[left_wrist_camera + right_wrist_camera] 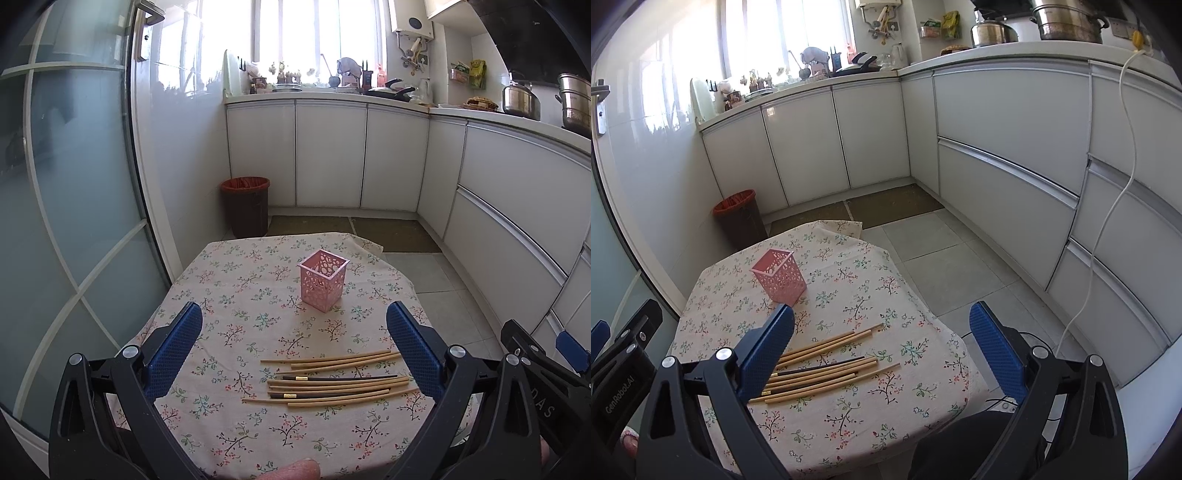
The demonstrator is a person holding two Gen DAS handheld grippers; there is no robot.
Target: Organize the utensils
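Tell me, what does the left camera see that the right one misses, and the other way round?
Only the left wrist view shows the frosted glass door. Only the right wrist view shows the white cable hanging down the drawer fronts. Both show the pink holder, the chopsticks lying on the floral tablecloth, and the red-lined bin.

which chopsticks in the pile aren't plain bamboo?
The two dark brown chopsticks with gold bands: every other stick in the pile is light bamboo. One lies mid-pile, the other nearer the camera; the pink perforated holder is empty.
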